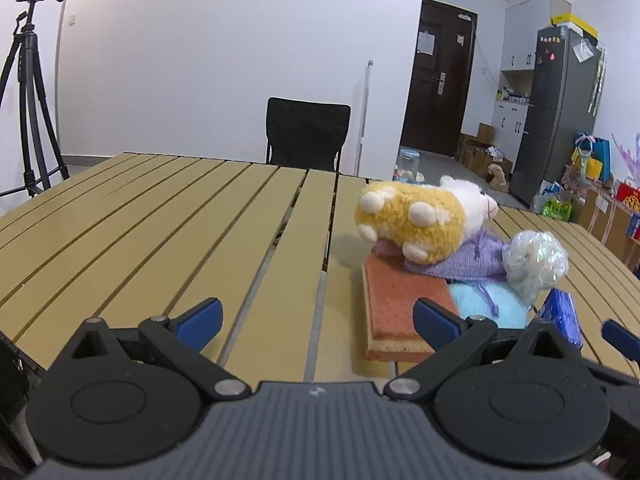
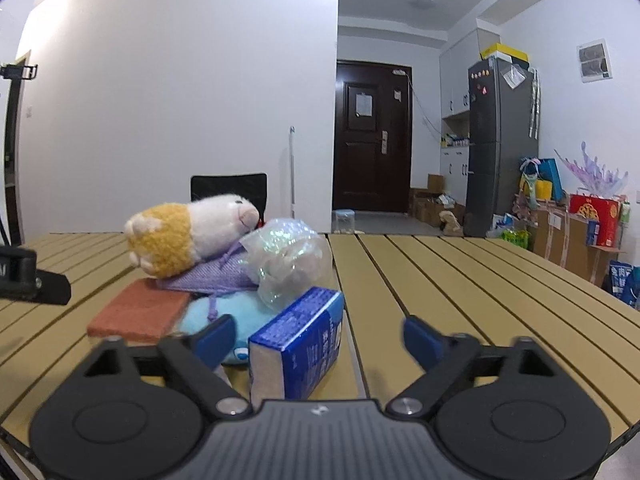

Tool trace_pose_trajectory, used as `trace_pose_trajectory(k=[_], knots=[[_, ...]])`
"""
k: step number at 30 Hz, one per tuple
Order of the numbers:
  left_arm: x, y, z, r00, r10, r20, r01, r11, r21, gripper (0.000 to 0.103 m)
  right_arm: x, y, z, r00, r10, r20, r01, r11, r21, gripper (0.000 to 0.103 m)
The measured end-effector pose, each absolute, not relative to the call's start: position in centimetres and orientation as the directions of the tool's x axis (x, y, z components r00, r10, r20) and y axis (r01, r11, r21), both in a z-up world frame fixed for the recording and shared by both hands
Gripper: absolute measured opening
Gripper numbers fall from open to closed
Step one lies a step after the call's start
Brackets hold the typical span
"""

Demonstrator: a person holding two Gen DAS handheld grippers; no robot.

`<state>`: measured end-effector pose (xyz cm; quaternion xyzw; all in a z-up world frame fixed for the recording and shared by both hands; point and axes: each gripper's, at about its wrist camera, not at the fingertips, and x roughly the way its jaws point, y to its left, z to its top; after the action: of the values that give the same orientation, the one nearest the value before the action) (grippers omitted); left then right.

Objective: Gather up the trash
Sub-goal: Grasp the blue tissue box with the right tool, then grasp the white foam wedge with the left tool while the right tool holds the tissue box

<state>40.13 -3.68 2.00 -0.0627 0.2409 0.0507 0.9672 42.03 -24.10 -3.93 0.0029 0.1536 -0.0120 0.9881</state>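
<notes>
Both tools gape wide over the surface (image 2: 460, 280), empty. The plush toy (image 2: 188, 232) teeters atop the pile, so tugging out the crumpled plastic (image 2: 288, 260) beside the blue carton (image 2: 300, 336) could topple it.

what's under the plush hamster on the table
The plush hamster lies on a purple knit pouch, which rests across an orange sponge and a light blue soft thing. What lies beneath those is covered.
</notes>
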Motion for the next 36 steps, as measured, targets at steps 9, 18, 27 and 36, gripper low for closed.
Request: trace_pose_trajectory(k=[9,18,27,36], knots=[[40.8,-2.9,1.3,0.871,0.048,-0.49,-0.124,0.985,-0.122,0.103,42.8,-23.9,-5.1,0.937,0.019,-0.348,-0.01,1.0,0.028,0.035],[41.8,-3.5,0.8,0.857,0.027,-0.515,-0.11,0.985,-0.131,0.103,42.9,-24.7,-5.2,0.929,0.009,-0.369,0.023,0.996,0.082,0.023],[41.4,-5.7,1.0,0.871,-0.035,-0.49,-0.037,0.99,-0.137,0.103,42.2,-26.9,-4.8,0.925,-0.002,-0.379,0.067,0.985,0.157,0.022],[40.9,-8.5,0.7,0.877,-0.101,-0.469,0.053,0.992,-0.115,0.103,40.3,-29.5,-4.1,0.927,-0.009,-0.376,0.084,0.979,0.185,0.022]])
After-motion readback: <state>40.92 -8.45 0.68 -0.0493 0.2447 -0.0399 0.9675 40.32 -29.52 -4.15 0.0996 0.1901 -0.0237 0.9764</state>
